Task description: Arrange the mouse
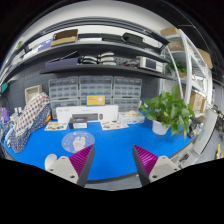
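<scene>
My gripper (113,160) is open and holds nothing; only bare blue table (112,145) lies between its purple pads (83,160). A small white rounded object (50,160), which may be the mouse, lies on the table just left of the left finger, partly cut off by it. A clear round dish (77,141) sits just ahead of the left finger.
White boxes (88,115) stand along the table's far side. A green plant in a white pot (162,112) stands at the far right. A mesh basket (25,132) stands at the left. Shelves with drawer bins (95,92) rise behind the table.
</scene>
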{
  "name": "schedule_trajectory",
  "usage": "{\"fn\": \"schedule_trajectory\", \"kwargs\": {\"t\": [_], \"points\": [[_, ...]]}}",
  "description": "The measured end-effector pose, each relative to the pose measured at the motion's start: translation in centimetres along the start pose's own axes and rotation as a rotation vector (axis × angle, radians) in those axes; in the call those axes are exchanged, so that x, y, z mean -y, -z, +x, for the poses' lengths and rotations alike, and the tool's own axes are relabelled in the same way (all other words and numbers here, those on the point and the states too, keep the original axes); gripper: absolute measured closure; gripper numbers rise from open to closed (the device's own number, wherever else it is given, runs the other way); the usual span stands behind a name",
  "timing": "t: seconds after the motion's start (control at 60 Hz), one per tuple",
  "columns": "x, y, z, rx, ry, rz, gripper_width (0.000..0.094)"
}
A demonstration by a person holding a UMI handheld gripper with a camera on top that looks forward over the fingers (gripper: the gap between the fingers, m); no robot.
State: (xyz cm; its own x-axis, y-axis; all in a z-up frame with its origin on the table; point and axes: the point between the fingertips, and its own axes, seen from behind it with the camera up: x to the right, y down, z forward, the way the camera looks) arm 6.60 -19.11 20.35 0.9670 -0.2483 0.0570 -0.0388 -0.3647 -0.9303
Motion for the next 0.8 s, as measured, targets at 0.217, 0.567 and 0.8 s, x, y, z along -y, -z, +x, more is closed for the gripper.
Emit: {"fn": "schedule_trajectory", "kwargs": {"t": [0.217, 0.567, 0.8], "points": [[-7.9, 0.0, -7.2, 0.104, 0.018, -0.087, 0.0163], [-17.8, -1.0, -23.0, 0.326, 0.057, -0.263, 0.0155], [-17.5, -5.7, -29.3, 0.362, 0.121, -0.288, 0.0156]]}}
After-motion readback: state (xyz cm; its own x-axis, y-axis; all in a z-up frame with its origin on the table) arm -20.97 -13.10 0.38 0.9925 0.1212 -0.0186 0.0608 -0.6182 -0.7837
